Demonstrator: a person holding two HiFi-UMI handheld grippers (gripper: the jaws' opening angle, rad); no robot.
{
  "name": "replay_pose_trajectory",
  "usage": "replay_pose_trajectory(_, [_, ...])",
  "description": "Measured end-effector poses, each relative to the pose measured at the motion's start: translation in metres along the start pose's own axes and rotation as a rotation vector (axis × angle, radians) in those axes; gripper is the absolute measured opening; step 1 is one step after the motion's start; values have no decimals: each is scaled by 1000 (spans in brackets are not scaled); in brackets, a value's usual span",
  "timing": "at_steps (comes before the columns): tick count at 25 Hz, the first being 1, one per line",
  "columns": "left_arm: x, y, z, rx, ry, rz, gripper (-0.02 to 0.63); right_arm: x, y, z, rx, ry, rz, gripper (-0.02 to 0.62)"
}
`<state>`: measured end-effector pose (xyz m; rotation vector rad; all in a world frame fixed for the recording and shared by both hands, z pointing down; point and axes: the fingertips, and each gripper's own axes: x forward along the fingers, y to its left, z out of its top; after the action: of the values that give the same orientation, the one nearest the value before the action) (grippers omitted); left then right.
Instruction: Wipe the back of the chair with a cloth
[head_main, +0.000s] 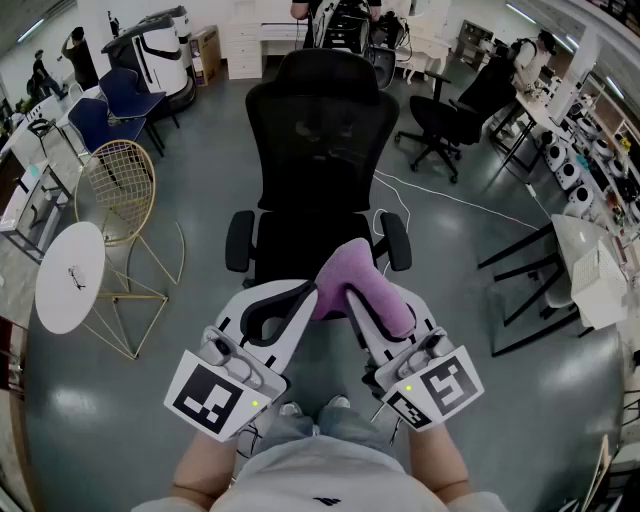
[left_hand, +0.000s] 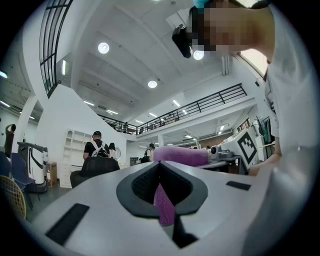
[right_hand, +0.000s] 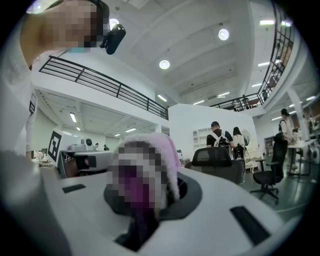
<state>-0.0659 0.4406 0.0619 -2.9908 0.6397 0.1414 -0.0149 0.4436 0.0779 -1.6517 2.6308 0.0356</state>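
The count
One purple cloth (head_main: 365, 280); left tongs (head_main: 305, 296) plus right tongs (head_main: 350, 300), two; one gold wire chair (head_main: 118, 190); two blue chairs (head_main: 135, 93).

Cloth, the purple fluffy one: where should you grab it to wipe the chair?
Probably by its bunched lower end, from the near side, as the right gripper does. The cloth is soft and floppy, so jaws shut on the bunch leave its fluffy top free toward the chair. The left gripper pinches only a thin edge.
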Motion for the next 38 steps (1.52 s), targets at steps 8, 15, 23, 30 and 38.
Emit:
replay_pose_trajectory(8, [-12,8,0,-12,-3,8,12,6,11,0,0,1,-3,51])
replay_pose_trajectory(15, [-20,14,-2,-30,6,12,12,8,17,0,-5,5,-20,51])
replay_pose_trajectory(23, [-31,26,-5,-9,18,9,12,19,25,-4,2,6,-13,52])
replay_pose_trajectory(30, [-35,45,-18,-9,14,-1,12,32,40,-12,-94,-7,33,40])
replay_pose_trajectory(38, [1,68,-20,8,-10,28,12,48,1,-23,-132,31,52,40])
